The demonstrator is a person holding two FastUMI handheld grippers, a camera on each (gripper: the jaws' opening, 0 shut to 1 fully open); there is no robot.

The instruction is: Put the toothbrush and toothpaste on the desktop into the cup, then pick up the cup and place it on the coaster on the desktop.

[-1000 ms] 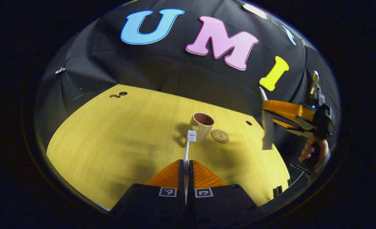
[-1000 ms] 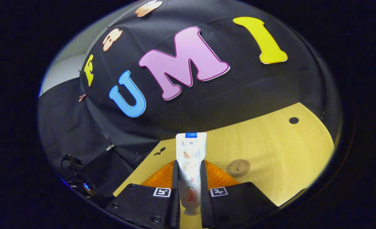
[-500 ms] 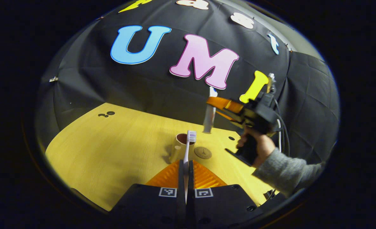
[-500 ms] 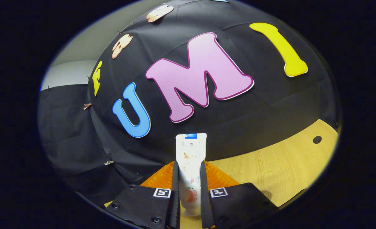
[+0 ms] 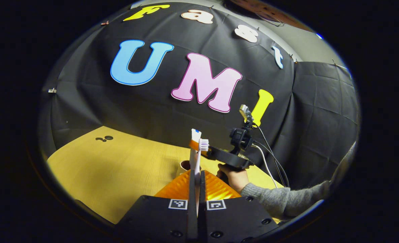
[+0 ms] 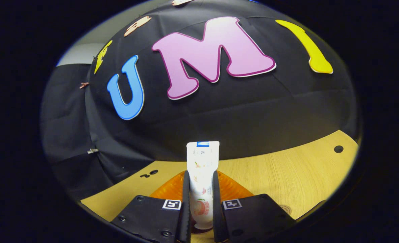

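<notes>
My left gripper (image 5: 196,172) is shut on a white toothbrush (image 5: 199,158), whose bristled head points up and away. Just beyond its fingers stands the beige cup (image 5: 184,165) on the wooden desktop (image 5: 118,158), mostly hidden. In the left gripper view the right gripper (image 5: 204,152) holds the white toothpaste tube (image 5: 195,135) upright directly over the cup. In the right gripper view my right gripper (image 6: 201,172) is shut on that toothpaste tube (image 6: 202,168). A sliver of the round brown coaster (image 6: 284,209) shows beside the right finger.
A hand (image 5: 232,177) in a grey sleeve (image 5: 280,202) holds the right gripper, with cables trailing behind it. The desktop has small holes (image 5: 108,137) at the far left and another hole (image 6: 338,149) at the far right. The black cloth wall stands close behind.
The right gripper has carried the toothpaste leftward until it hangs over the cup. My left gripper, still holding the toothbrush, has tilted up, so the cup sinks behind its fingers.
</notes>
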